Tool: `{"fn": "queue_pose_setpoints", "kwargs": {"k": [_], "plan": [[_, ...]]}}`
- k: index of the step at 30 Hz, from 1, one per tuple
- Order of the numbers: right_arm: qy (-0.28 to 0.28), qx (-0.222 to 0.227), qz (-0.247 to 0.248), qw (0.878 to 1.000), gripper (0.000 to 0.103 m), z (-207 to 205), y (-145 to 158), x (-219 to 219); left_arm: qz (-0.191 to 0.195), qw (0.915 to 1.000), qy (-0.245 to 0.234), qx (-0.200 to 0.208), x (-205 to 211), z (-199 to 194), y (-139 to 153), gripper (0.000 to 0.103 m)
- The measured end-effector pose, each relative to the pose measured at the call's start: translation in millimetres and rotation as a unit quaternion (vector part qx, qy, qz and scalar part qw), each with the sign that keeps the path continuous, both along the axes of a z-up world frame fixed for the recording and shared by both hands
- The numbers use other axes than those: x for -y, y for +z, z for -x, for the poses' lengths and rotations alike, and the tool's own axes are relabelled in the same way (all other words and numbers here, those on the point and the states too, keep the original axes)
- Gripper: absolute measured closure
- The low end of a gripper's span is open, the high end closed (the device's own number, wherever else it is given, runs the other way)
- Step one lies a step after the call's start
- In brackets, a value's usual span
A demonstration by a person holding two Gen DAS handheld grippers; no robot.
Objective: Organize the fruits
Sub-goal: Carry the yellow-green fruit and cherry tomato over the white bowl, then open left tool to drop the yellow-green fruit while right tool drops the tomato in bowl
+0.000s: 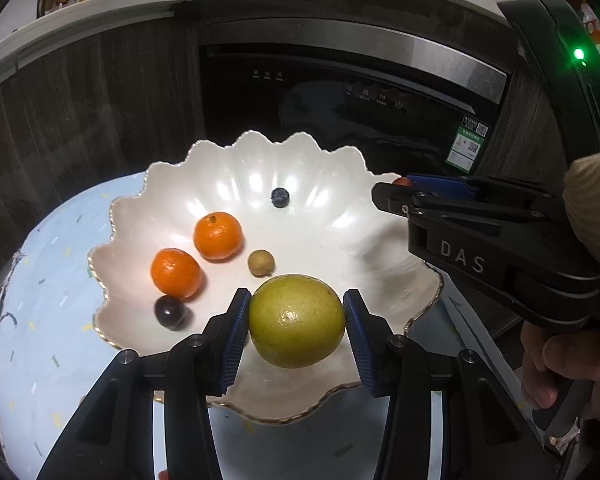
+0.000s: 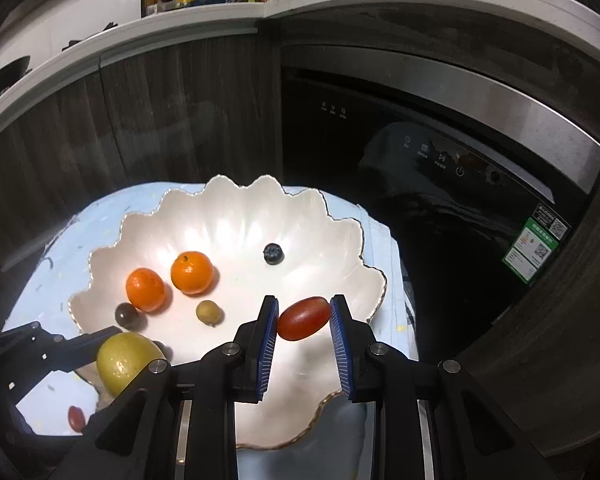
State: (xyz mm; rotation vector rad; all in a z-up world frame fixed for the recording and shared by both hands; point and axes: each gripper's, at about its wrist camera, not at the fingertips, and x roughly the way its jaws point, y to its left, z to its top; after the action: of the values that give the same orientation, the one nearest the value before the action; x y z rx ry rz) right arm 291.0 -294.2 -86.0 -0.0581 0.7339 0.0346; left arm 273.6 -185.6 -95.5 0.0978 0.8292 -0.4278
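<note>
A white scalloped bowl sits on a pale blue table. In it lie two oranges, a blueberry, a small brown longan and a dark grape. My left gripper is shut on a yellow-green citrus fruit above the bowl's near side. My right gripper is shut on a red oval grape tomato above the bowl's right part; in the left wrist view it enters from the right.
A black appliance front with touch buttons stands close behind the table. Dark wood cabinet panels and a white counter edge with jars rise behind. Another small red fruit lies on the table at lower left. A person's hand holds the right gripper.
</note>
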Motion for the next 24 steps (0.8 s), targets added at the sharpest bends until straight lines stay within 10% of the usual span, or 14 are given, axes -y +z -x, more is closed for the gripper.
{"fn": "queue_pose_setpoints", "kwargs": {"k": [6, 10, 15, 24], "plan": [[0.004, -0.012, -0.01, 1.0, 0.075, -7, -7, 9, -0.005, 0.9998, -0.007, -0.015, 8, -3, -6, 0.056], [0.007, -0.019, -0.014, 1.0, 0.071, -10, -10, 11, -0.016, 0.9997, 0.003, 0.02, 9, 2, 0, 0.017], [-0.002, -0.002, -0.019, 1.0, 0.027, -7, -5, 14, -0.025, 0.9991, 0.006, 0.034, 7, 1, 5, 0.017], [-0.032, 0.019, -0.025, 0.999, 0.021, 1, 6, 21, -0.02, 0.9988, 0.034, 0.027, -12, -3, 7, 0.012]]}}
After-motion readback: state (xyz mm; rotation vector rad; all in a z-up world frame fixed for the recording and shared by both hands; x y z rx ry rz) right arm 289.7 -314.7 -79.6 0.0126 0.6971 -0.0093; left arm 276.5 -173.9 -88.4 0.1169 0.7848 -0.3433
